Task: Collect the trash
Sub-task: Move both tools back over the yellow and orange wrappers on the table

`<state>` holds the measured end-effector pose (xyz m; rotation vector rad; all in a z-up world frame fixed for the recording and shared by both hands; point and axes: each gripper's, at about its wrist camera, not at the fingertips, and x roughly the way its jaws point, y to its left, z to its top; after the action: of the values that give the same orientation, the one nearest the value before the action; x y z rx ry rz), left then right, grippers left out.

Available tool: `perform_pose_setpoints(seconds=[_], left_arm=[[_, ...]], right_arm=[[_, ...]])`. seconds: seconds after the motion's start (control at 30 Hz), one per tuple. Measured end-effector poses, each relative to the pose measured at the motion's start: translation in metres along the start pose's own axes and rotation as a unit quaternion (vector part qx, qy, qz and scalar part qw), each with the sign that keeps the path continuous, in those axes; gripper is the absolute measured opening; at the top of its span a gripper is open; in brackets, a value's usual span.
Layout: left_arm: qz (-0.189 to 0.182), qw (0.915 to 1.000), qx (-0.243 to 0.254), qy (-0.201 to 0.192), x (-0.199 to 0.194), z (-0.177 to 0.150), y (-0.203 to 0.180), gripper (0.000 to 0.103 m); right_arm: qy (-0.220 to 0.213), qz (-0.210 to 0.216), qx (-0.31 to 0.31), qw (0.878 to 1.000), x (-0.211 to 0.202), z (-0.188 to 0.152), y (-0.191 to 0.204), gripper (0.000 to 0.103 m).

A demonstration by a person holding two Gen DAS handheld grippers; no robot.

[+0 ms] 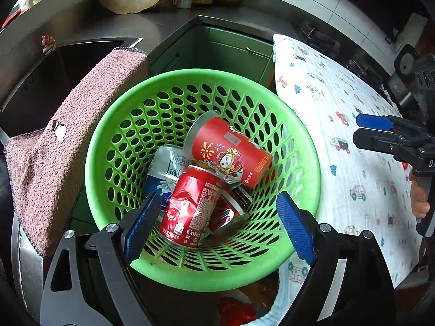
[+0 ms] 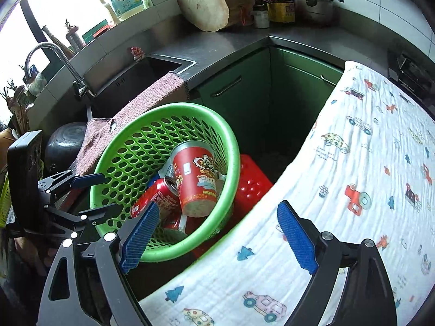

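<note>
A green perforated basket [image 1: 108, 125] holds a crushed red Coke can [image 1: 190, 206], a red printed paper cup [image 1: 228, 152] lying on its side and a dented silver-blue can [image 1: 165, 171]. My left gripper [image 1: 218, 226] hovers open over the basket's near side, and its blue pads touch nothing. In the right wrist view the basket [image 2: 231, 146] sits to the left with the cup [image 2: 195, 176] and Coke can [image 2: 157, 193] inside. My right gripper [image 2: 218, 237] stands open and empty above the gap between the basket and the car-print cloth [image 2: 367, 163]. The left gripper [image 2: 108, 194] shows at the basket's left rim.
A pink towel [image 1: 62, 146] hangs over the sink edge left of the basket. The sink [image 2: 130, 81] and faucet [image 2: 54, 54] are behind it. A red plastic stool [image 2: 252, 182] sits under the basket. Green cabinets [image 2: 239, 87], a wooden block [image 2: 204, 5] and a pot [image 2: 312, 5] are at the back.
</note>
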<state>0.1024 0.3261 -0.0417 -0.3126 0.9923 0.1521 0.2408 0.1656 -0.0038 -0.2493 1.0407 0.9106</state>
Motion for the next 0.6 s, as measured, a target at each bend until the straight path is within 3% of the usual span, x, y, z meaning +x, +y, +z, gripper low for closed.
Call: perform_pose_setpoints(seconds=[0.33, 0.6], left_arm=[[-0.026, 0.9989, 0.037, -0.007, 0.0, 0.005, -0.053, 0.088], [-0.046, 0.9967, 0.066, -0.002, 0.008, 0.011, -0.1, 0.088]], right_arm=[[-0.034, -0.054, 0.051, 0.997, -0.064, -0.05, -0.062, 0.089], [-0.048, -0.121, 0.107, 0.986, -0.12, -0.102, -0.136, 0.089]])
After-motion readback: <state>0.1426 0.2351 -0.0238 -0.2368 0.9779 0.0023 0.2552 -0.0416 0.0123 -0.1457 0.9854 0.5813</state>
